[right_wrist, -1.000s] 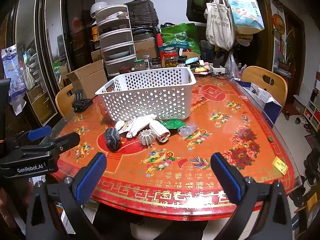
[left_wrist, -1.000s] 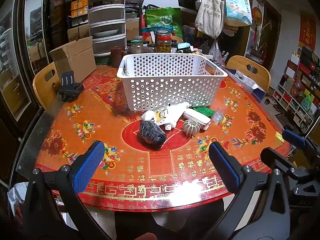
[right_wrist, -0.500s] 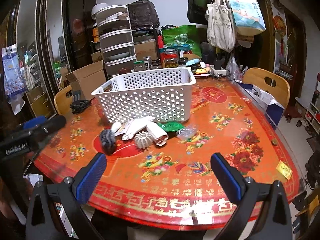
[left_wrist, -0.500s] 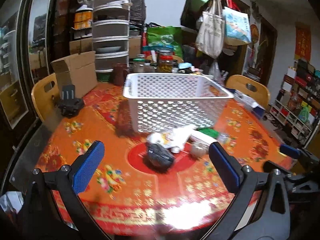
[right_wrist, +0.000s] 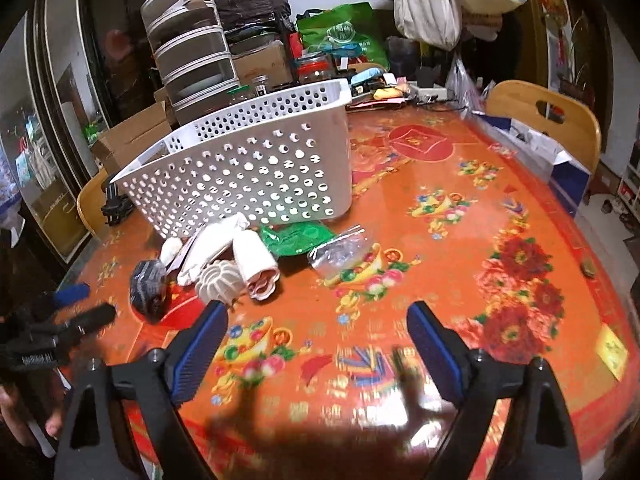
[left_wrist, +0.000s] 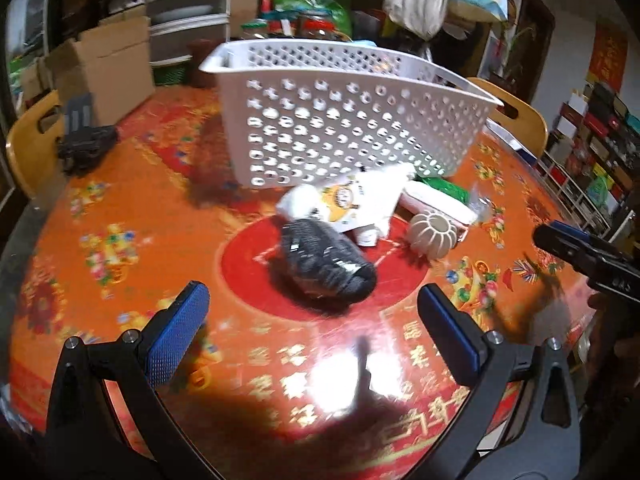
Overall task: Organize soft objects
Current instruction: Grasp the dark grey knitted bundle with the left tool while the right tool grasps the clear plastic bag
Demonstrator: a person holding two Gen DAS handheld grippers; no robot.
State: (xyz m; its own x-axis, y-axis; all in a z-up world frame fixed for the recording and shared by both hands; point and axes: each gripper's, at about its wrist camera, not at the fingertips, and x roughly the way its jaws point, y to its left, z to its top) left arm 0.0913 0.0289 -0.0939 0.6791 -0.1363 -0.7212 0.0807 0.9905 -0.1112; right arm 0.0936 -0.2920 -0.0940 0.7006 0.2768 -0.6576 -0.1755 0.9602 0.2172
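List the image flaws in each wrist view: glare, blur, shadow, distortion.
Left wrist view: white glare on the table near the bottom edge, motion smear on the white basket, dark shadow at the lower edge. Right wrist view: tablecloth print smeared and shadowed near the fingers; fisheye bends the room's edges in both.

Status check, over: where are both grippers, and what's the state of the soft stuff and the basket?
Left gripper open, empty. Right gripper open, empty, fingers just narrowing. Soft pile loose beside white basket. Nothing in the way.

Basket [left_wrist: 340, 120] on table [left_wrist: 120, 208], 12 o'clock. Bundle [left_wrist: 326, 264] before it; pouch [left_wrist: 360, 200] between them; ribbed ball [left_wrist: 434, 234] at bundle's 2 o'clock.
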